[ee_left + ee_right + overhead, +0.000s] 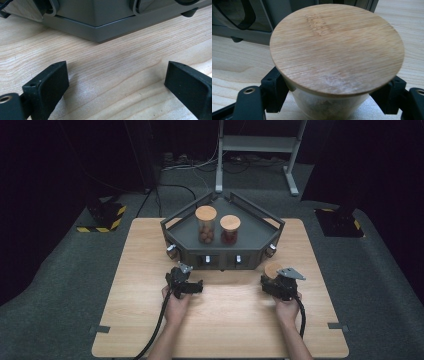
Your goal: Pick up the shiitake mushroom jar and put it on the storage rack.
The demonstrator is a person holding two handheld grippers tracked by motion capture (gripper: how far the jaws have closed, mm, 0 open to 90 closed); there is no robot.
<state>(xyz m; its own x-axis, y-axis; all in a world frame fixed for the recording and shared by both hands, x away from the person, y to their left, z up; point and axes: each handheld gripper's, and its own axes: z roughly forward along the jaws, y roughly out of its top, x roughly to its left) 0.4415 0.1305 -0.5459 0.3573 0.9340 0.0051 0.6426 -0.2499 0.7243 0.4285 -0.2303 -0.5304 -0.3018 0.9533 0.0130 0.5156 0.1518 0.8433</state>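
A light wooden table (220, 320) with a pale, streaked grain stands on grey carpet (65, 285). At its far middle rests a dark grey angular tray (250, 237) on small feet, with two wooden-lidded glass jars standing inside it, the left one (206, 224) taller than the right one (230, 229). Near the tray's right front corner a third jar (337, 47) with the same round wooden lid stands directly on the tabletop.
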